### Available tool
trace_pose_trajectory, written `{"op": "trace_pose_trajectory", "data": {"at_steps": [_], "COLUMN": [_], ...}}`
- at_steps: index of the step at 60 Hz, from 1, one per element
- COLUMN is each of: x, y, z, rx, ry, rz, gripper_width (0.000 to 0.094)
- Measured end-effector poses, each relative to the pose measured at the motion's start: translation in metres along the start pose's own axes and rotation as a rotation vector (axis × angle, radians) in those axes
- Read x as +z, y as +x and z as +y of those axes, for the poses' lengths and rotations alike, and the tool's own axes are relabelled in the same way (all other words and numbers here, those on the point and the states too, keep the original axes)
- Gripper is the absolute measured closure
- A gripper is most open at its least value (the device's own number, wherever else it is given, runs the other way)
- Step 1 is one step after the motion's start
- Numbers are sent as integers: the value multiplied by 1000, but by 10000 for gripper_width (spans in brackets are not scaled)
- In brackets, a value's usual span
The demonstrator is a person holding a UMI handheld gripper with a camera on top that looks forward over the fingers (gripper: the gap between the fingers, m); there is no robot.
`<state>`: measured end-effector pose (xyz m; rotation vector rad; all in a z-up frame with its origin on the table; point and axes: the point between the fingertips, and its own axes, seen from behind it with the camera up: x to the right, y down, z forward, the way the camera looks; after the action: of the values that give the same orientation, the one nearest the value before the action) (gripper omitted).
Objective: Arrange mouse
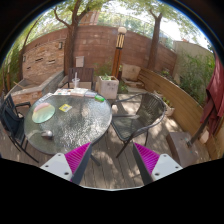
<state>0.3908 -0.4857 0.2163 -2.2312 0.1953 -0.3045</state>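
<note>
A round glass table (70, 125) stands on a wooden deck, ahead and to the left of my fingers. On its right part lies a small white object (114, 107) that may be the mouse; it is too small to be sure. My gripper (112, 160) is open and empty, well back from the table and above the deck boards. Its magenta pads (79, 157) stand wide apart with only the deck between them.
Also on the table are a round greenish plate (43, 112), a yellow item (65, 107) and a green item (99, 98). A black metal chair (143, 112) stands right of the table and another (12, 120) left. A white box (106, 86) and a brick wall (95, 45) are beyond.
</note>
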Motion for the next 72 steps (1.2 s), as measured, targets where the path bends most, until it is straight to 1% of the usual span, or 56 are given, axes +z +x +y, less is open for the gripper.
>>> {"op": "trace_pose_trajectory", "data": {"at_steps": [7, 11, 21, 26, 31, 37, 44, 49, 53, 63, 72], "x": [-4, -3, -5, -2, 9, 38, 89, 129, 156, 205, 229], "y": [-7, -10, -36, -69, -119, -186, -257, -292, -316, -355, -375], "z": [0, 9, 57, 84, 104, 111, 96, 83, 78, 48, 26], "rx": [-16, -28, -73, -85, -97, -103, -110, -118, -119, -136, -163], "ry": [-10, -20, -61, -89, -112, -102, -60, -32, -28, 3, 38], "rz": [-9, -16, -63, -109, -168, -237, -277, -274, -275, -295, -278], "gripper_width": [82, 84, 84, 78, 78, 83, 81, 81, 82, 77, 85]}}
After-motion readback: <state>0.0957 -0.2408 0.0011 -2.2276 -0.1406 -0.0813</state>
